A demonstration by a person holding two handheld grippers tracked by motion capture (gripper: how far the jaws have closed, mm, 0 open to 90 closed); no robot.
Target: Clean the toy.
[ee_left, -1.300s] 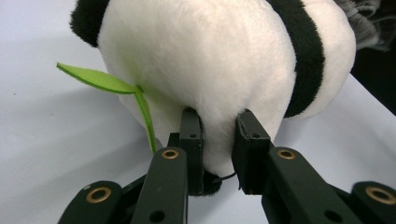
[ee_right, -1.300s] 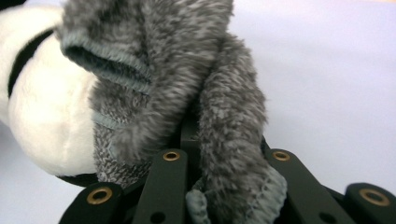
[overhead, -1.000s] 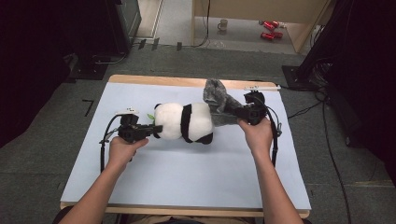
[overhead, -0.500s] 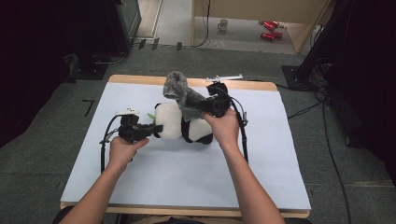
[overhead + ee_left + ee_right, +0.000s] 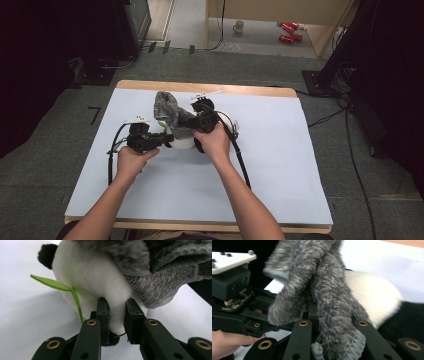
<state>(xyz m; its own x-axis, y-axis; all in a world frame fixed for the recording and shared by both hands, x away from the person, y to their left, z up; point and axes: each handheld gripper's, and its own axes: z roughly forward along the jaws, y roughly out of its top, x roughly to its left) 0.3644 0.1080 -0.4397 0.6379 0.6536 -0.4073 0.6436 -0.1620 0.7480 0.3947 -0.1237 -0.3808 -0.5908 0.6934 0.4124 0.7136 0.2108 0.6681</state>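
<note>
Right gripper [image 5: 192, 121] has swung in from the right side of the table to above the panda plush [image 5: 187, 141] within the last second, carrying the grey fuzzy sock [image 5: 167, 107] with it. The sock was off past the plush's right end; now it stands bunched over the white part, its free end sticking up toward the far edge. Left gripper [image 5: 167, 137] hasn't shifted.

Reads as dressing the plush: the sock is now at the end being held, so the next move is probably pulling it down over that end. Not on yet; in the left gripper view it drapes across the top only.

Tongs:
- Left: jaws narrow, pinching white fur on the plush [image 5: 100, 282], next to the green leaf [image 5: 53, 284].
- Right: jaws narrow, clamped on the sock [image 5: 332, 315], fabric bunched between them.

Plush lies on the white mat [image 5: 300, 175], left of centre, toward the far edge, between both hands.

Count: one plush, one sock, one leaf, two grippers, one table [image 5: 260, 91]. On the floor beyond: one mug [image 5: 239, 26], two red cans [image 5: 286, 32].
</note>
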